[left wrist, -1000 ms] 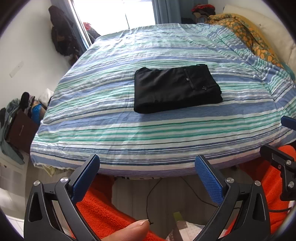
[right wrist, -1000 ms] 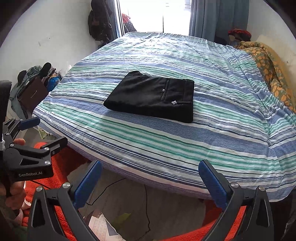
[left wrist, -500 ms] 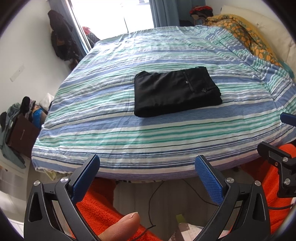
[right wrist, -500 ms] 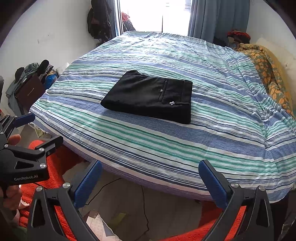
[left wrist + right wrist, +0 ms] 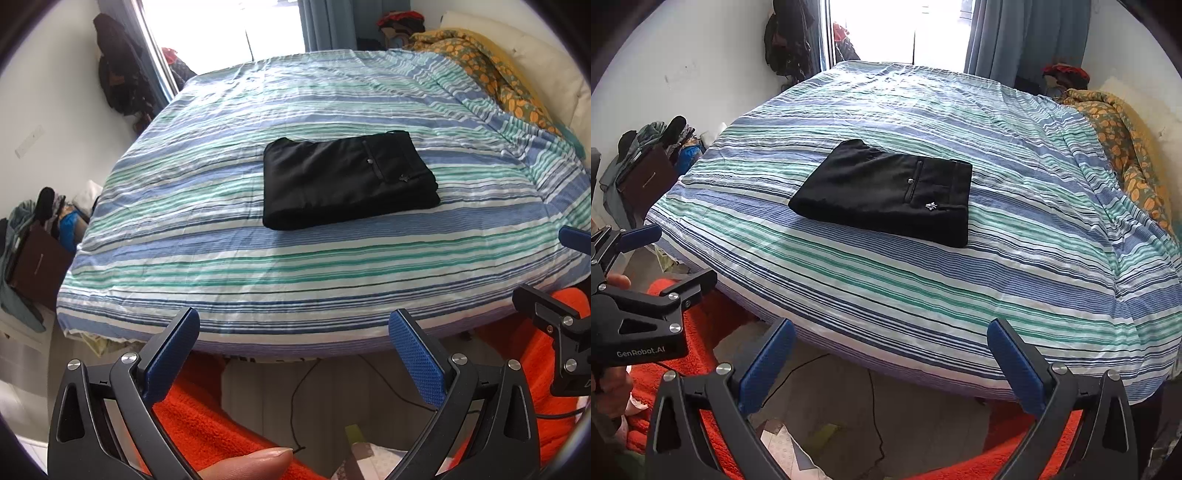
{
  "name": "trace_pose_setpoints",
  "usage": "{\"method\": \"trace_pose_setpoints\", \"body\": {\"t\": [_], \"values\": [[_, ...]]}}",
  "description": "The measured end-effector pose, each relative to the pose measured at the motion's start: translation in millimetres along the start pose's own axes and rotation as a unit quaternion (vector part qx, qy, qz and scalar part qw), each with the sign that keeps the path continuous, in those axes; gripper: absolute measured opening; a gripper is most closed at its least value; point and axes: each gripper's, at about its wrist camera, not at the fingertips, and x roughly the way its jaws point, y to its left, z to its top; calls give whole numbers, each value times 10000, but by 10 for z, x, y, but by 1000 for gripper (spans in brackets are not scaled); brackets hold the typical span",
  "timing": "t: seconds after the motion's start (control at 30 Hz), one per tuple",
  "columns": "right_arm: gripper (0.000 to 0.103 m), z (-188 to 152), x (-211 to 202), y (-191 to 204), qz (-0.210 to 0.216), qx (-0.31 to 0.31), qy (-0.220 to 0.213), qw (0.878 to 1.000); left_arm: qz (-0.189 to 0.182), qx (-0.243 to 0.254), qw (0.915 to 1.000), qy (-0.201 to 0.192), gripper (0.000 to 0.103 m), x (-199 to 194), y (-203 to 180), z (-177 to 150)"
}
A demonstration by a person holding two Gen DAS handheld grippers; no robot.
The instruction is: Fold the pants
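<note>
**A lived-in home bedroom**

A wide bed [image 5: 1052,280] is covered with a blue, green and white striped sheet. A rumpled orange-patterned blanket [image 5: 1123,147] is bunched along one edge. Daylight is admitted through a window hung with blue-grey curtains [image 5: 1027,37]. Clothes [image 5: 786,40] are hung by the wall, and belongings [image 5: 33,236] are piled on the floor.

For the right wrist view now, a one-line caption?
Folded black pants lie on the striped bed; open right gripper held back.
</note>
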Motion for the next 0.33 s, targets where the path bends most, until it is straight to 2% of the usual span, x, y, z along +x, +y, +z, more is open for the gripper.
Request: {"method": "trace_pose_setpoints", "body": {"t": [0.17, 0.33], "values": [[103, 3, -2, 5, -1, 1, -1, 10000, -47, -60, 10000, -8, 102, -16, 18, 5], [103, -6, -3, 27, 44, 6, -7, 10000, 58, -30, 9999, -141, 102, -57, 6, -12]]}}
